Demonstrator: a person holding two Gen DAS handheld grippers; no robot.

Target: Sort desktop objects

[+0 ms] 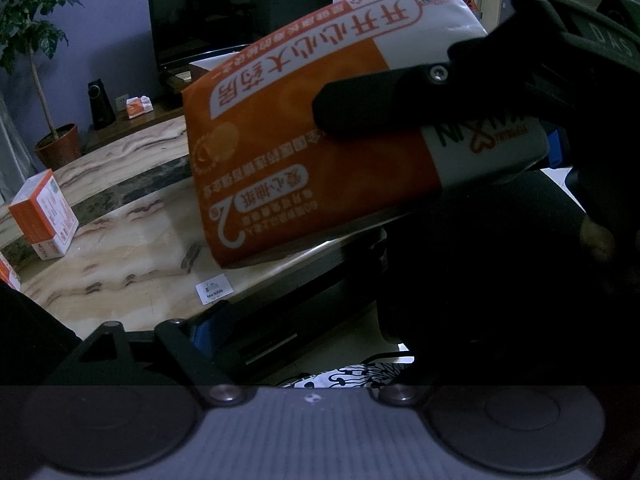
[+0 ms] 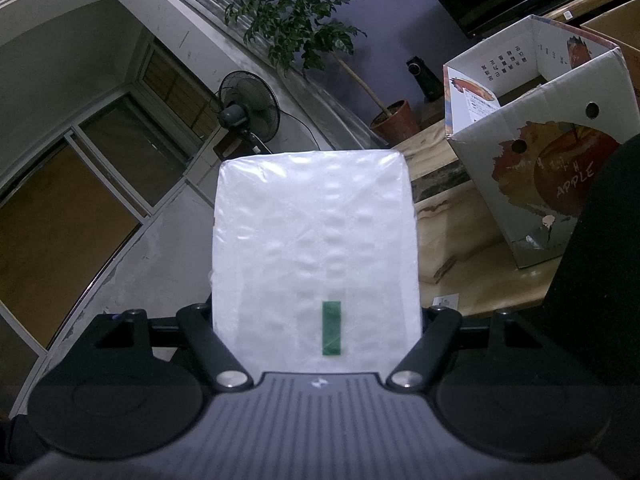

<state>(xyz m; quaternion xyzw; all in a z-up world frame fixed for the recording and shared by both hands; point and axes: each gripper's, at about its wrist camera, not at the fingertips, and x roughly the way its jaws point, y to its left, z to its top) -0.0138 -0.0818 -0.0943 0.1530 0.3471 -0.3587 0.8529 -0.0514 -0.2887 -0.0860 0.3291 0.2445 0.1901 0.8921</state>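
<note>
An orange and white tissue pack [image 1: 304, 160] hangs tilted above the marble tea table [image 1: 120, 256], close in front of my left camera. My right gripper is shut on it, with one black finger [image 1: 360, 104] lying across its printed face. In the right wrist view the pack's white underside [image 2: 316, 220], with a green tape strip, fills the space between the fingers of my right gripper [image 2: 316, 248] and hides their tips. My left gripper [image 1: 256, 320] stands wide with nothing between its jaws; its fingertips are lost in the dark.
Another orange and white pack [image 1: 44, 216] stands on the table's left part, and a further one [image 1: 6, 276] is cut off by the frame edge. An open apple carton [image 2: 540, 152] sits on the table's right. A television [image 1: 240, 12], a potted plant [image 1: 56, 148] and a fan [image 2: 248, 108] stand beyond.
</note>
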